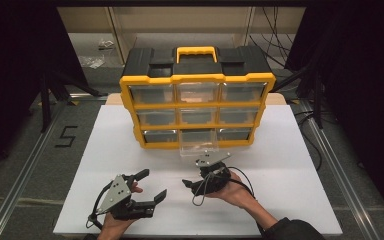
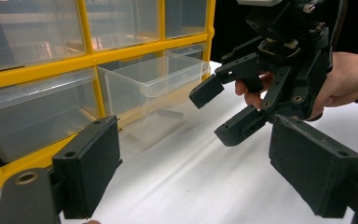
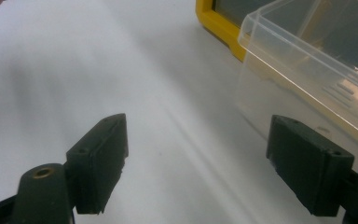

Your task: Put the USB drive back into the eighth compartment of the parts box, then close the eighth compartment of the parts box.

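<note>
Protruding clear drawer (image 1: 198,145), small dark item inside (image 2: 170,113)

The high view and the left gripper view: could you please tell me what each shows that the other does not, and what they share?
The high view alone takes in the whole yellow organizer with its black top and yellow carry handle, the shelving behind, and the floor marking "5". The left gripper view alone shows a small dark item lying inside the pulled-out clear drawer, seen through its wall. Both show that drawer drawn out of the bottom row, the open right gripper near it, the open left gripper, and the white table.
</note>
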`<state>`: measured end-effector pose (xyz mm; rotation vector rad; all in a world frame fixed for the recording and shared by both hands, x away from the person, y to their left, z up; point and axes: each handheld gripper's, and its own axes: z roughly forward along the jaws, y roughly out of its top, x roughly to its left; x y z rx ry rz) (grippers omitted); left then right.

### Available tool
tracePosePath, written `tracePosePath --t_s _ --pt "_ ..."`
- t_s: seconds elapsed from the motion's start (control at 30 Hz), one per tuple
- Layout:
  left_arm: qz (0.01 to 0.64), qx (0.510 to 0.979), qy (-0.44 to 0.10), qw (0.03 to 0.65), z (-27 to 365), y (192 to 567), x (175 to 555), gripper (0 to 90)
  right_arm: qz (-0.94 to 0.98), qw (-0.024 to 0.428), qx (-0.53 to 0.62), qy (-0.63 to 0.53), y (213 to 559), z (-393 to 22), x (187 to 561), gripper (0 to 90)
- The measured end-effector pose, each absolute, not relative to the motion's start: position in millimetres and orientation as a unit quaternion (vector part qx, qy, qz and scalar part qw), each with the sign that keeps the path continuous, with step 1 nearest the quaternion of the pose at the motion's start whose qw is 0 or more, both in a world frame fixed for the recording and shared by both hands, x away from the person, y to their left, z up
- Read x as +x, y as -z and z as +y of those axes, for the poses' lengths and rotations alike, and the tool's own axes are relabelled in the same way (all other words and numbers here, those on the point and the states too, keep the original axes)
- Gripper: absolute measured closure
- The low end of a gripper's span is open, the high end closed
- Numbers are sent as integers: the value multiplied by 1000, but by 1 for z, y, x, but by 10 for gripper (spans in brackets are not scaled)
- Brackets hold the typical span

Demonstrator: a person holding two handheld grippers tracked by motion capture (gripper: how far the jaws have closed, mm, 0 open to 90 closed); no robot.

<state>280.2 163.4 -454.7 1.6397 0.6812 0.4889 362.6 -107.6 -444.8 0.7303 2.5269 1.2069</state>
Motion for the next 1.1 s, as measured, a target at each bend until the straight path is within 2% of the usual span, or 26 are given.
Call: tracePosePath --t_s 0.7,1.1 --pt "295 709 -210 605 163 455 280 161 870 123 269 -394 457 -113 372 235" --pt "295 709 -210 605 164 455 280 160 863 143 278 -396 459 -121 378 527"
